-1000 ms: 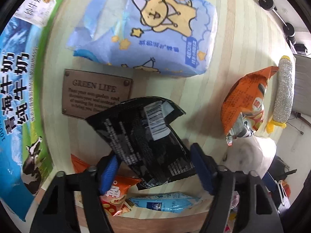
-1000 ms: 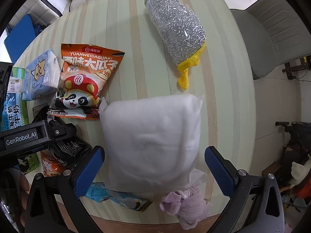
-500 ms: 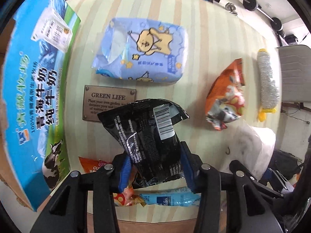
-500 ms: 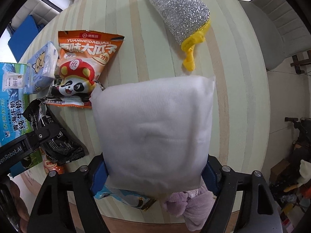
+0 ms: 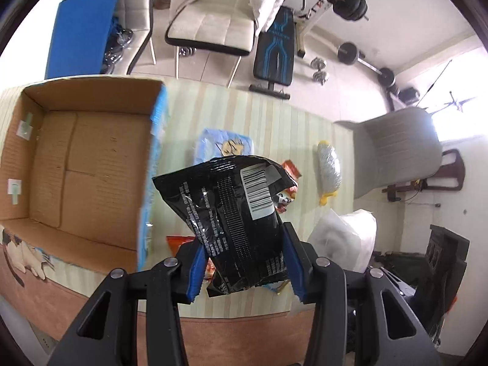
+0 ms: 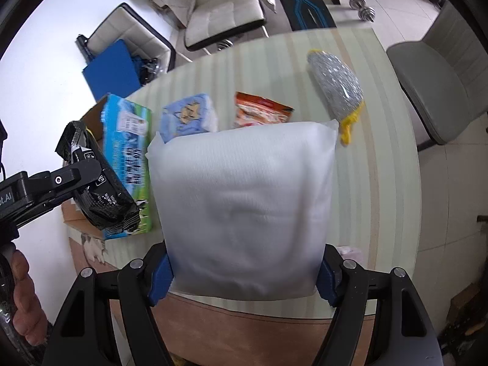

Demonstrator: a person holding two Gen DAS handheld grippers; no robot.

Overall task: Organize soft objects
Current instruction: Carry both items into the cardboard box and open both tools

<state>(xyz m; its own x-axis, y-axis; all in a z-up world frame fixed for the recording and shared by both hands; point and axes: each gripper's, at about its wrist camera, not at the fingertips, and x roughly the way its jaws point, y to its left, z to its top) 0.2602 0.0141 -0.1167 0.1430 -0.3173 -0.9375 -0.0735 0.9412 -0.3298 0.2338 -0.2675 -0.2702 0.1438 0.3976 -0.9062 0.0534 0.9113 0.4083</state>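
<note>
Both packs lifted off the bench, box waiting on the left.

My left gripper (image 5: 244,262) has closed its fingers on the black snack bag (image 5: 235,210) and my right gripper (image 6: 244,277) has clamped the white soft pack (image 6: 244,204); a second ago both lay on the bench (image 5: 274,116), now they hang above it. The open cardboard box (image 5: 76,158) sits at the left, empty as far as I see, and I judge it the drop-off. The blue tissue pack (image 6: 189,116), orange snack bag (image 6: 262,113) and silver scrubber (image 6: 335,88) wait further off.

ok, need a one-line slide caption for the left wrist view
Left tool grips a black snack bag above the striped table, beside an open cardboard box.
</note>
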